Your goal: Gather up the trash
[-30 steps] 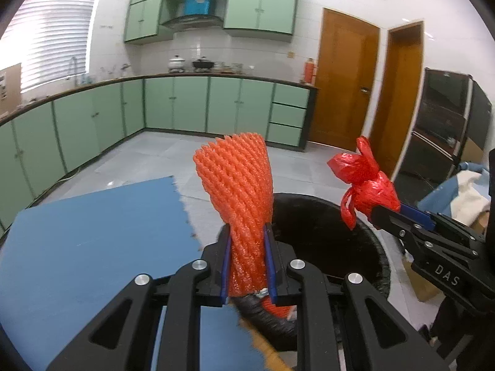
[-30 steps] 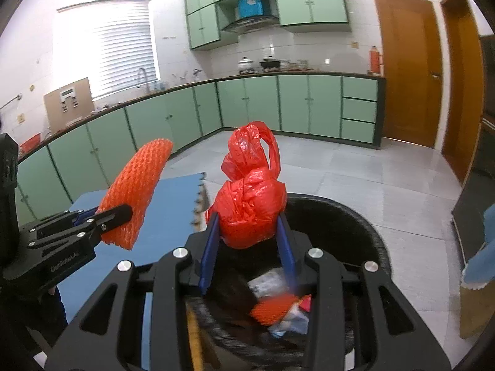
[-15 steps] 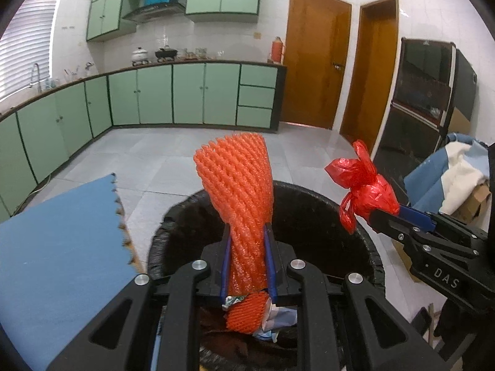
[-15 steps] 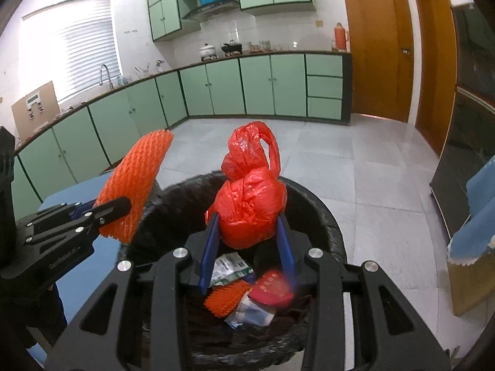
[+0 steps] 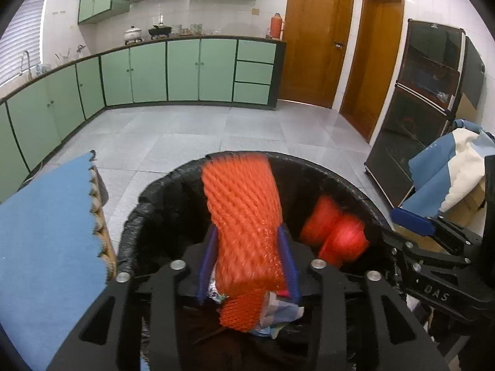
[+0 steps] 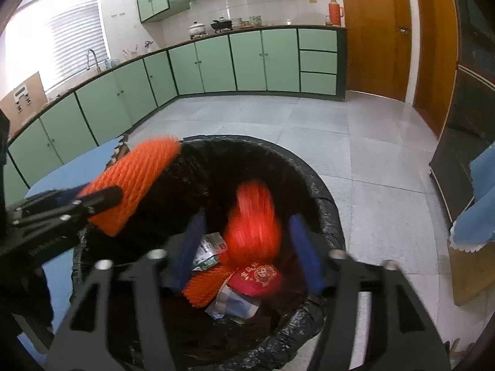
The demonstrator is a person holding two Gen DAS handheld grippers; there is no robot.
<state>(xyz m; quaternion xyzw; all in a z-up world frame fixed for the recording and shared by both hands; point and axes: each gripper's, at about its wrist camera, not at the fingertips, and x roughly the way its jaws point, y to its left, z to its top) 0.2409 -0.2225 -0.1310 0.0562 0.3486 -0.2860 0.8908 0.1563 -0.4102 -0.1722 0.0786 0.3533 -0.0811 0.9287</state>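
Since half a second ago, the red plastic bag (image 6: 252, 219) has left the right gripper (image 6: 247, 247) and is now falling, blurred, between the spread blue fingers (image 6: 304, 252) into the black-lined trash bin (image 6: 328, 204). In the left wrist view the same bag (image 5: 335, 236) is showing at the right of centre, inside the bin (image 5: 136, 219), apart from the right gripper (image 5: 411, 221), which is entering from the right edge. The left gripper (image 5: 247, 262) has also widened: the orange foam net (image 5: 246, 216) is sitting loosely between its blue fingers (image 5: 286, 259), blurred at the lower end, so I cannot tell if they are still touching it. In the right wrist view the net (image 6: 133, 182) is lying at the left of the frame, over the bin's rim, with the left gripper (image 6: 92, 198) beside it. At the bottom of the bin, other trash is lying: a second piece of orange net (image 6: 205, 287), a red packet (image 6: 256, 279) and a white-green wrapper (image 6: 208, 249). A blue foam mat (image 5: 46, 241) is filling the lower left of the left wrist view, just beside the bin.
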